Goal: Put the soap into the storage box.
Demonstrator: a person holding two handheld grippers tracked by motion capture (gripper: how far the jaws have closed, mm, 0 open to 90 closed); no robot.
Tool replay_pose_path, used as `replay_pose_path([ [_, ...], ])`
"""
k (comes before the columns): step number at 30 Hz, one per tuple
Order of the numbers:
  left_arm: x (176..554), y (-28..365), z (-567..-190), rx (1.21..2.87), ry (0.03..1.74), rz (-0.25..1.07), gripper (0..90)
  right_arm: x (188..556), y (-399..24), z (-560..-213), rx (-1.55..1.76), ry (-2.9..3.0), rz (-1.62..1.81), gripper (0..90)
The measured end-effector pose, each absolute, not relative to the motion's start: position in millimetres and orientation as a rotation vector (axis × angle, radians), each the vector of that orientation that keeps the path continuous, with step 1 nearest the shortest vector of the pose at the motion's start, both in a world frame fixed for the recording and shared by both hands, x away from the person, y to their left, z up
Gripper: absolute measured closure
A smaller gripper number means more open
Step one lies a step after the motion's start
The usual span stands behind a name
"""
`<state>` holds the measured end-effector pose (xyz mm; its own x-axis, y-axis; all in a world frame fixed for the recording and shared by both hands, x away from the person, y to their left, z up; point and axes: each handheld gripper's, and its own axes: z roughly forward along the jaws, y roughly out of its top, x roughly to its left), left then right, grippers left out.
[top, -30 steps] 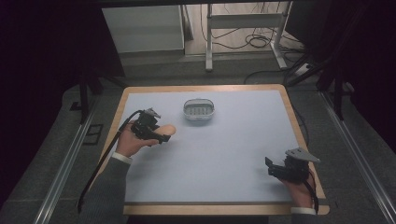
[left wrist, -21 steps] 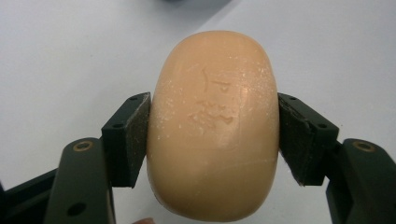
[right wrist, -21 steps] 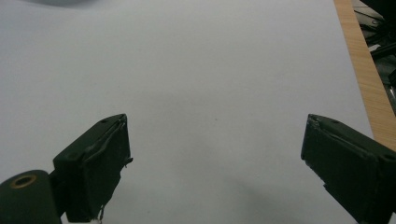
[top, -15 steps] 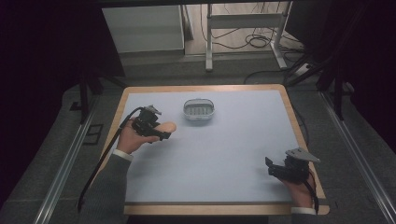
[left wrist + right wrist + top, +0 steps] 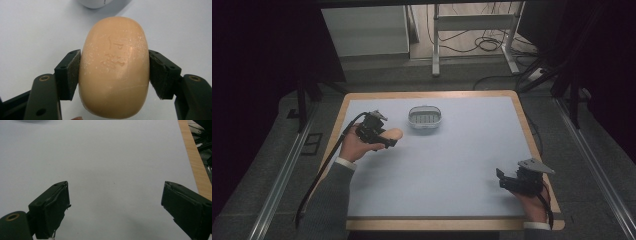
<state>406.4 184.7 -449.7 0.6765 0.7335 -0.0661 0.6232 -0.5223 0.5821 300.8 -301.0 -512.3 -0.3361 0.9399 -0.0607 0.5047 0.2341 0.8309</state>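
On the left of the room a dark metal rail (image 5: pixel 282 170) runs along the grey carpeted floor (image 5: pixel 257 165) beside the table (image 5: pixel 432 95), whose wooden rim frames a pale blue-grey sheet covering its top. Over the left part of that sheet the left gripper (image 5: pixel 384 136) is clenched on a peach-coloured bar of soap (image 5: pixel 393 133); in the left gripper view both pads press the soap's (image 5: pixel 114 67) long sides, and a mark is stamped into its face, too worn and faint to read. Just right of it and a little farther off stands a small white oval dish (image 5: pixel 425 118) with a ribbed floor. At the near right corner the right gripper (image 5: pixel 505 179) rests with its jaws spread wide and nothing between them. Beyond the table's far edge stand a white panel (image 5: pixel 364 31) and a metal frame (image 5: pixel 472 30) with cables (image 5: pixel 489 44) on the floor.
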Motion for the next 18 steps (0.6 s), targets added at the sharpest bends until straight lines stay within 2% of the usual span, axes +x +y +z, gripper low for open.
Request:
replay_pose_path([
  [18,415,173,-442,2.32,1.009,0.261,32.5,301,-301,-513,1.321,1.941,0.979,7.9],
])
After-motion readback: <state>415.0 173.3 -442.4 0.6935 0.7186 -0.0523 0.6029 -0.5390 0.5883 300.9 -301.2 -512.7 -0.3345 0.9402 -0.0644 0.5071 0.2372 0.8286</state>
